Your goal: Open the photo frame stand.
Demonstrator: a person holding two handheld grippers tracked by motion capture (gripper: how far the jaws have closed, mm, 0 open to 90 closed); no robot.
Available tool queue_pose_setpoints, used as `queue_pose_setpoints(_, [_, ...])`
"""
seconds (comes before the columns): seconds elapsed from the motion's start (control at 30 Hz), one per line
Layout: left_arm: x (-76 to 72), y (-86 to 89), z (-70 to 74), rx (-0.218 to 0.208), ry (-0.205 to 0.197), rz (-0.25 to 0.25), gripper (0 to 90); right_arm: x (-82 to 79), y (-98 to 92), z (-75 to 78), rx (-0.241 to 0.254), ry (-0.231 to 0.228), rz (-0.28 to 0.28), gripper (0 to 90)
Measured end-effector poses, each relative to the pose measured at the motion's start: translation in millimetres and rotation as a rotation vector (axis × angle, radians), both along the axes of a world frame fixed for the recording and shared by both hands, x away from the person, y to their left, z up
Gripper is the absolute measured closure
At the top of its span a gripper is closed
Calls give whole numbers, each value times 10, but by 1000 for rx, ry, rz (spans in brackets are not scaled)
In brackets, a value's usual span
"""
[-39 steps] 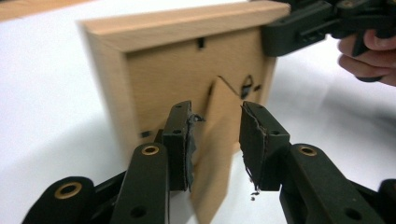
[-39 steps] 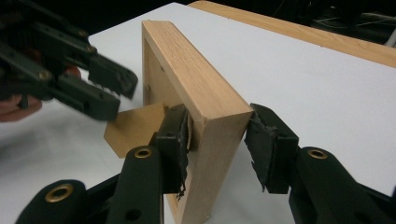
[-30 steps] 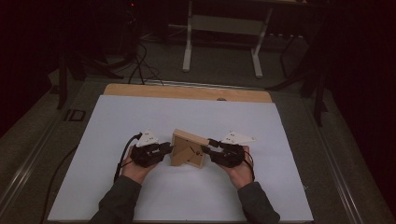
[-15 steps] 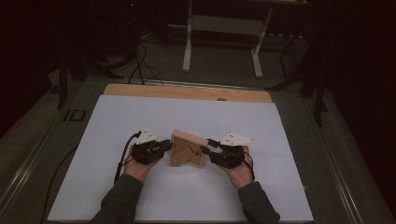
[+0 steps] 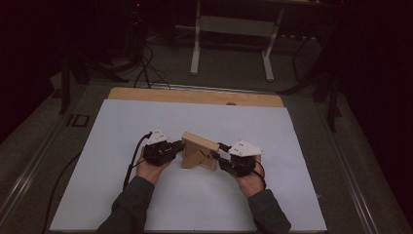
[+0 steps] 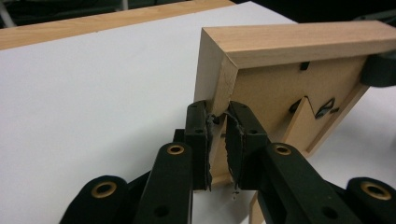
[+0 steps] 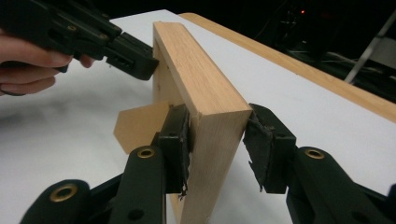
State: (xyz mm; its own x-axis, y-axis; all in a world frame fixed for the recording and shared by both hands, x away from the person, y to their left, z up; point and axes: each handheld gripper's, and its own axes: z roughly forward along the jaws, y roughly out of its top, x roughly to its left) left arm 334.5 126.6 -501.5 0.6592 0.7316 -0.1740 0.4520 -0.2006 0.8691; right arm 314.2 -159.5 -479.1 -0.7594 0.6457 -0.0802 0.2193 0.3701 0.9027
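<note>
Picture frame [image 5: 198,152] – wooden, standing on its lower edge near the middle of the counter [image 5: 112,195], back board turned toward me, top leaning slightly away.

Left side: my left hand [image 5: 152,168] lies on the white surface just beside the frame. The left fingers [image 6: 198,135] are pinched on the frame's left side rail, low down, with one pad on each face of the wood. No gap shows between pads and rail in the left gripper view, so I read this as a firm grip.

Middle: the back board carries a fold-out stand leg [image 6: 303,123] and a small dark hanger clip [image 6: 327,108]. The leg is swung out from the board; from the right gripper view its tip [image 7: 135,126] points toward the counter, but I cannot tell whether it bears weight.

Right side: the right fingers [image 7: 175,135] straddle the frame's right end. One pad sits flat on the back; the other meets the front face at the top corner. The grip looks closed, though lighter than the left. My right hand [image 5: 251,179] rests on the counter below it.

Progress, as I judge it: frame raised and leg out – done. Left to do: settle the leg on the counter, ease both grips off, and check that the frame stands alone. Main risk is tipping backward on release.
</note>
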Motion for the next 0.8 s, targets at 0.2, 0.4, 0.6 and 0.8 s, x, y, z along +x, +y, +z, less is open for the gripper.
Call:
queue_pose_setpoints(0.2, [-41, 34, 42, -41, 8, -14, 780, 2, -41, -13, 34, 89, 74, 589])
queue_pose_setpoints(0.4, [-145, 57, 5, -23, 48, -43, 708, -18, -39, -24, 45, 125, 86, 578])
queue_pose_setpoints(0.6, [-267, 92, -144, 27, 107, -108, 697, -25, -27, -26, 51, 130, 77, 575])
queue_pose_setpoints(0.8, [-254, 54, -191, 45, 119, -129, 680, -49, -7, -23, 44, 128, 76, 570])
